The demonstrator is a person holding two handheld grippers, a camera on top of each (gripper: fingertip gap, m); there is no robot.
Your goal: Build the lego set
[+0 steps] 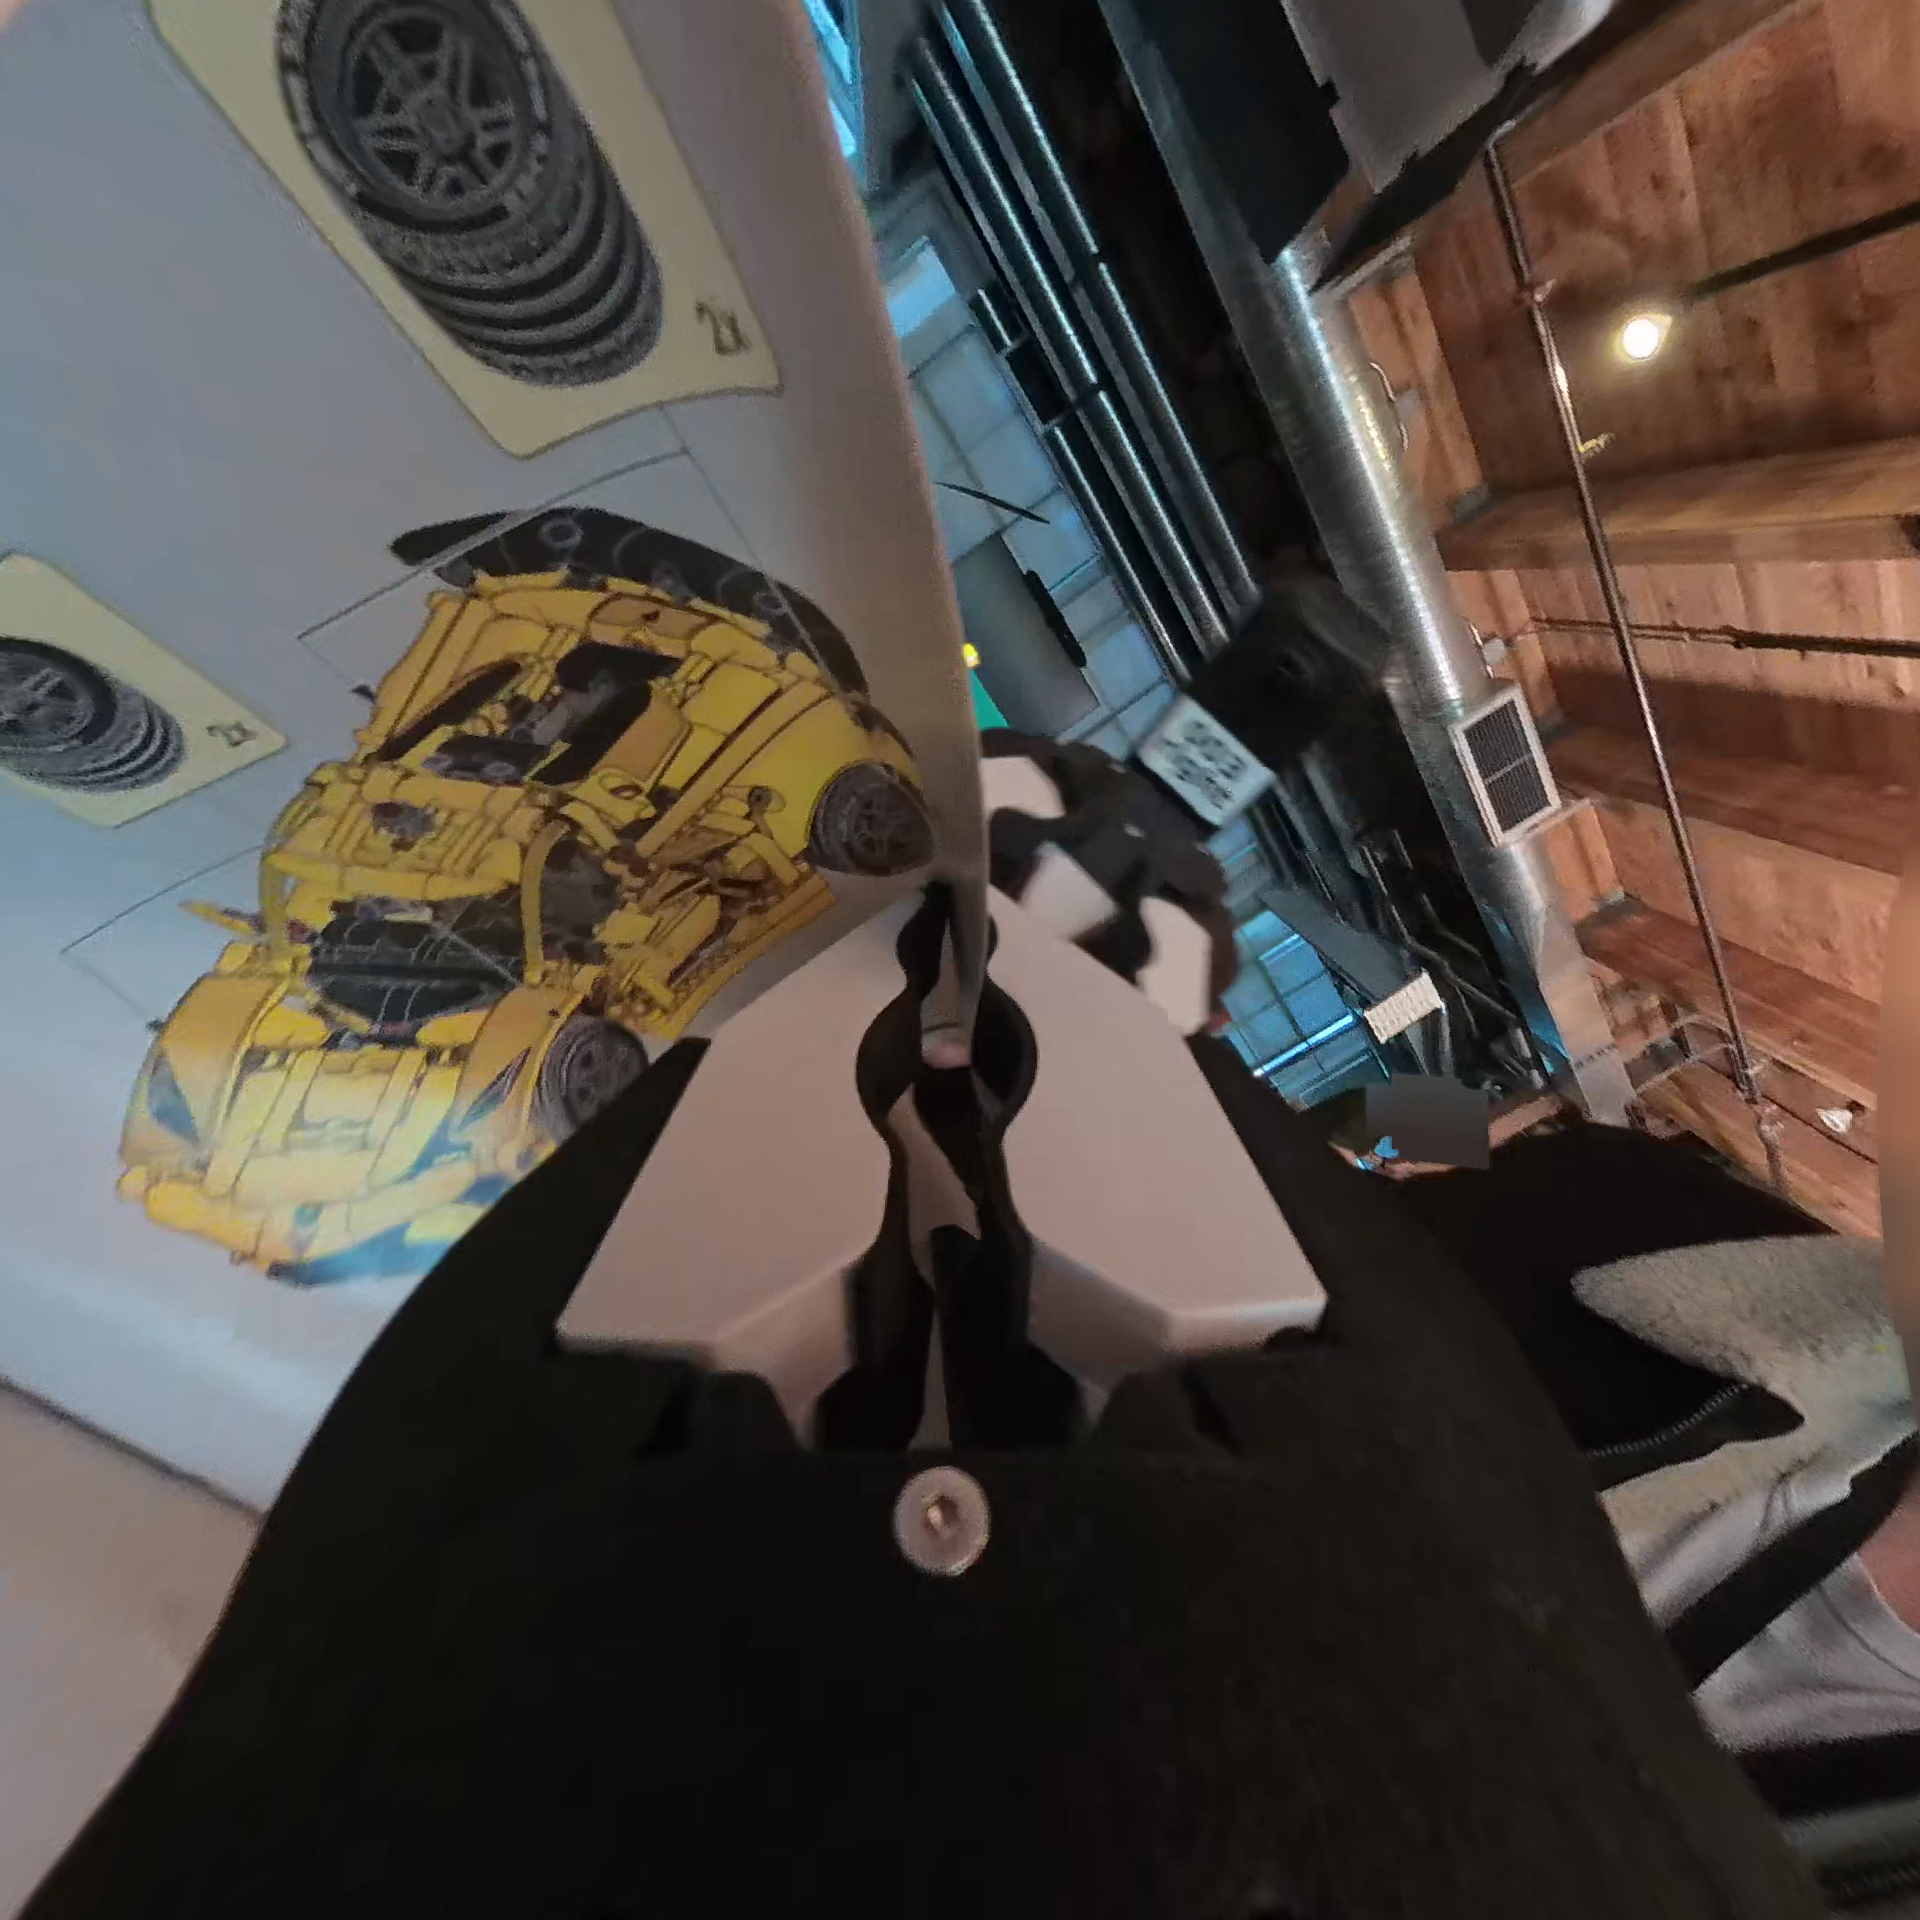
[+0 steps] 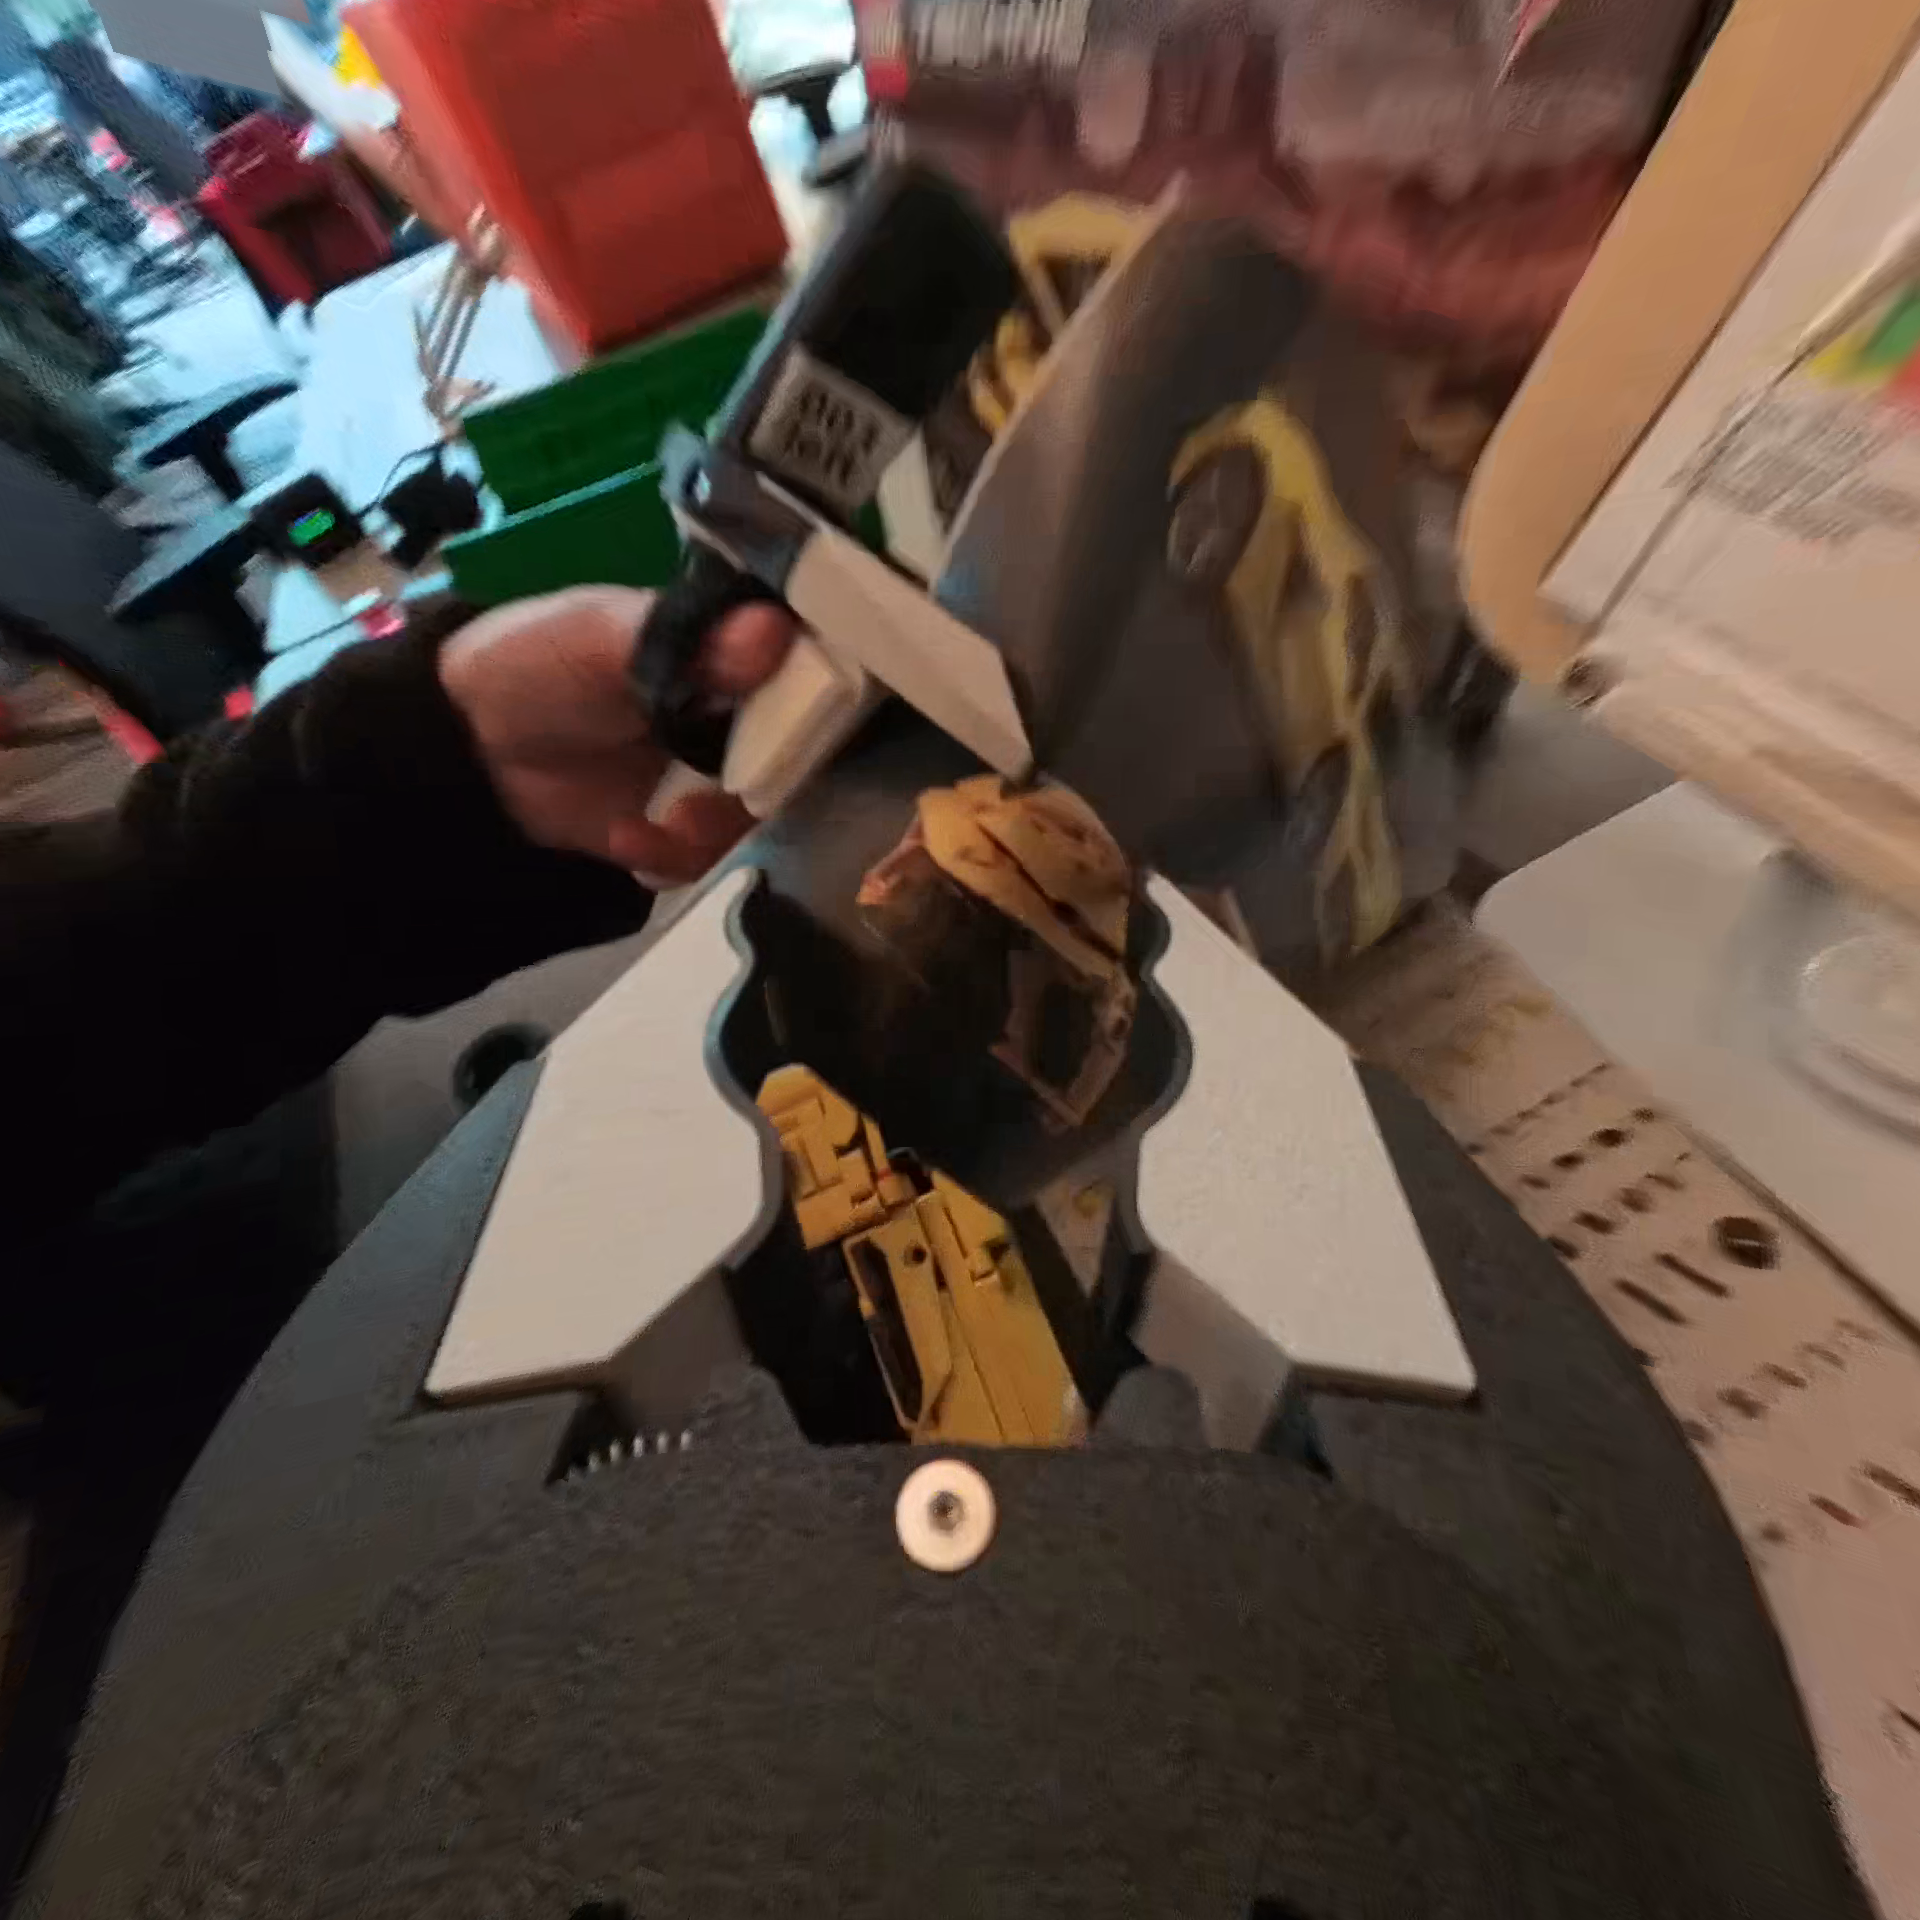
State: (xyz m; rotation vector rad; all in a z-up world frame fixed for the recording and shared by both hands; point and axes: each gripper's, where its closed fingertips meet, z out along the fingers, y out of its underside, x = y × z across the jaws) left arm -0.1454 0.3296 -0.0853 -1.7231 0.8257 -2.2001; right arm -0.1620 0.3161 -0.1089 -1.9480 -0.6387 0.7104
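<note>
My left gripper (image 1: 948, 935) is shut on the edge of an instruction booklet page (image 1: 499, 644) that shows a yellow car and tyres, and holds the page up. In the right wrist view the left gripper (image 2: 1023, 774), held by a hand (image 2: 561, 717), pinches that page (image 2: 1195, 582) at its lower corner. My right gripper (image 2: 951, 894) is open wide just below it. Yellow car shapes (image 2: 1023, 883) on a dark ground show between its fingers; nothing is pressed by the pads. I cannot tell whether they are printed or a model. The right gripper also shows blurred in the left wrist view (image 1: 1101, 862).
A dark set box (image 2: 1299, 114) stands behind the page. A pale carton (image 2: 1745, 499) stands at the right on a white perforated table (image 2: 1662, 1299). Green bins (image 2: 592, 478) and an orange block (image 2: 582, 156) lie at the far left. The pale carton (image 2: 1745, 499) sits 15 centimeters or so from the ends of my right fingers.
</note>
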